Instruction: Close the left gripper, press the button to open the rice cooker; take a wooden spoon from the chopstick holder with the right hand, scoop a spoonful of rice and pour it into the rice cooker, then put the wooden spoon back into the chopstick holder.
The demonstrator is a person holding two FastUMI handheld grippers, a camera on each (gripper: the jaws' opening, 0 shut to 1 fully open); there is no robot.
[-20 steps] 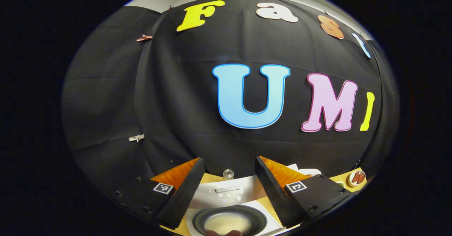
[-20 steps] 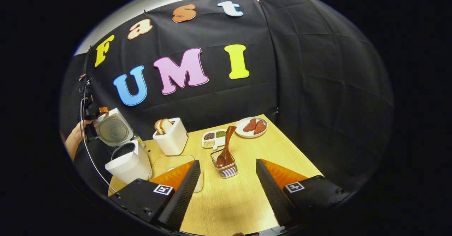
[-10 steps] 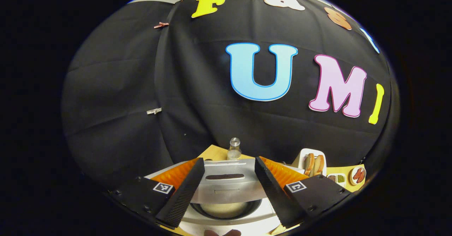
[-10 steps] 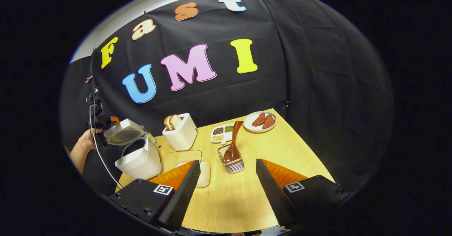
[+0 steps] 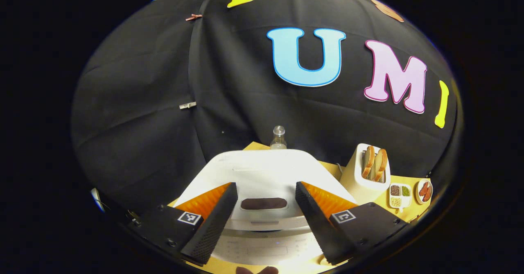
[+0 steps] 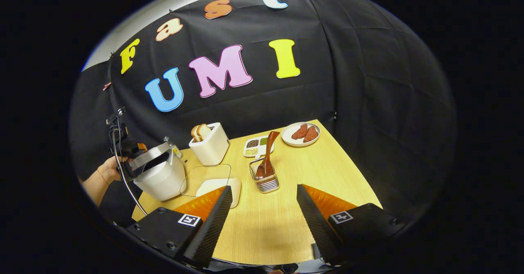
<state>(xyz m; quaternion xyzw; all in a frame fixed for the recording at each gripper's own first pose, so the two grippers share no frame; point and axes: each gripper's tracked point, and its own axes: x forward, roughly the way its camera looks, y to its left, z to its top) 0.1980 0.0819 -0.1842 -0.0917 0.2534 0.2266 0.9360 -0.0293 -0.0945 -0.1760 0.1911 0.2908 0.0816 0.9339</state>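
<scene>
The brown wooden spoon [image 6: 267,159] stands bowl-down in the wire chopstick holder [image 6: 266,181] near the middle of the wooden table [image 6: 327,171]. It looks light, stiff and smooth; its raised handle is the place to grip. Both the right gripper [image 6: 264,220] and the left gripper [image 5: 265,220], over the white rice cooker [image 5: 262,175], have jaws apart.

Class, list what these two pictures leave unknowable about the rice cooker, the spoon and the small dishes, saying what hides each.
- Inside of the white rice cooker: left gripper view, its lowered lid covers the pot.
- Whether that lid is latched: right gripper view, the cooker is too small and partly behind a hand.
- Bowl of the brown wooden spoon: sunk in the wire chopstick holder.
- Contents of the white divided dish: too small.
</scene>
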